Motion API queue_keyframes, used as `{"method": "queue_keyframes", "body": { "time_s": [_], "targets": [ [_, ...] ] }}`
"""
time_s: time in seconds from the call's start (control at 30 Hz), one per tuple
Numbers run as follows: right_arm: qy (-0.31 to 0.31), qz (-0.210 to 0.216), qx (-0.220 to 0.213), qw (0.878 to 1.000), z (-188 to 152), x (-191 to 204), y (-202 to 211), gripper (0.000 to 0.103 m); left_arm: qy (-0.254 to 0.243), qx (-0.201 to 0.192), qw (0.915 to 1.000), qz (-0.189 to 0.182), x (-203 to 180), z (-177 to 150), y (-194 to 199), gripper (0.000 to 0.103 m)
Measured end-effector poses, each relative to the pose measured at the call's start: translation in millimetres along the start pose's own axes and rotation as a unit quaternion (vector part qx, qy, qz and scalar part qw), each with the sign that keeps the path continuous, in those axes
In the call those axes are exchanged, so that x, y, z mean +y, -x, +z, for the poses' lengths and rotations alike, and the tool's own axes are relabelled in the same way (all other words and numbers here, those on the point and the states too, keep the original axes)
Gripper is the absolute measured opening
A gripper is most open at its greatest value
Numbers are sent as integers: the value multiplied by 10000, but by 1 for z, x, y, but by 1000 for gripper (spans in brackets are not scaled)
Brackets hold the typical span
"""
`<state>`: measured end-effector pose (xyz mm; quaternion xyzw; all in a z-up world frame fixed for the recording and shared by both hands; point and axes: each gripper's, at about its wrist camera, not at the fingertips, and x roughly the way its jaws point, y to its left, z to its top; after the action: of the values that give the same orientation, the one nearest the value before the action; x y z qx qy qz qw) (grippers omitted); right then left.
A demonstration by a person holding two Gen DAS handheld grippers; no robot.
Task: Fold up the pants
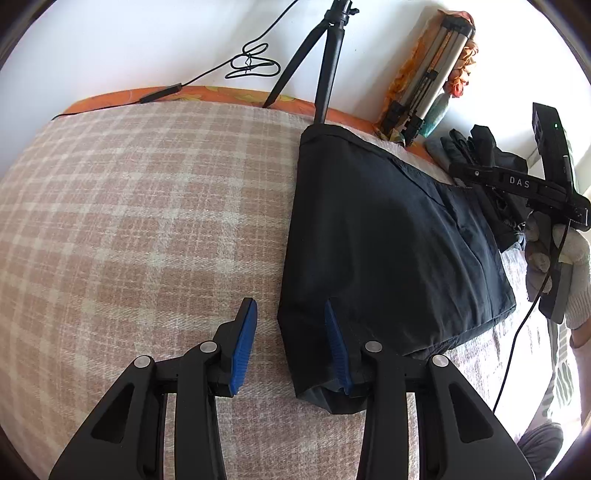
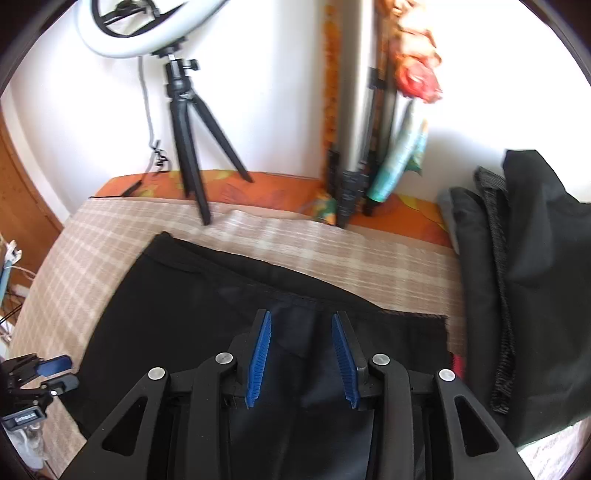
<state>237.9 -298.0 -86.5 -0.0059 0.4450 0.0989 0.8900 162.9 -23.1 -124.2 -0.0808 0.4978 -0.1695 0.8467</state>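
Bright daylight, blown-out white wall, fisheye-warped edges, right view motion-blurred

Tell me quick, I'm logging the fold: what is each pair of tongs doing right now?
Left tongs: open, holding nothing, over the edge of the pants.
Right tongs: open, empty, above the pants.

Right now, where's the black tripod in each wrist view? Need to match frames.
Left wrist: black tripod top centre, its feet at the bed's far edge, just above the folded pants.
Right wrist: black tripod upper left, under the ring light.
Shared landmark: orange bed edge beneath the tripod's feet.
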Motion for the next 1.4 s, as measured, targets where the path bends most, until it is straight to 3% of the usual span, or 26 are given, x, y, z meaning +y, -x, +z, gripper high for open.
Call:
{"method": "queue_keyframes", "body": {
  "time_s": [0.23, 0.53, 0.67, 0.9, 0.97, 1.2, 1.37, 1.4],
  "targets": [
    [706, 573, 201, 9956, 31, 95, -44, 28, 74, 118, 9998, -128, -1, -2, -7, 36],
    [660, 472, 599, 9949, 46, 122, -102, 27, 85, 108, 9995, -281, 2, -4, -10, 36],
    [371, 481, 769, 9952, 48, 119, -122, 27, 111, 145, 9983, -552, 0, -10, -6, 36],
    [105, 572, 1039, 9929, 50, 126, -102, 35, 261, 178, 9962, -814, 2, -13, -3, 36],
    [142, 681, 1214, 9902, 45, 135, -91, 39, 344, 134, 9953, -894, 3, -13, -3, 36],
    [-1, 811, 2003, 9764, 20, 158, -90, 40, 386, -15, 9929, -1124, -2, -16, 7, 36],
    [162, 397, 2311, 9720, 13, 176, -98, 44, 208, -147, 9928, -1172, -15, -16, 11, 36],
    [207, 328, 2351, 9712, 12, 179, -99, 54, 168, -164, 9929, -1162, -18, -17, 11, 36]
  ]
}}
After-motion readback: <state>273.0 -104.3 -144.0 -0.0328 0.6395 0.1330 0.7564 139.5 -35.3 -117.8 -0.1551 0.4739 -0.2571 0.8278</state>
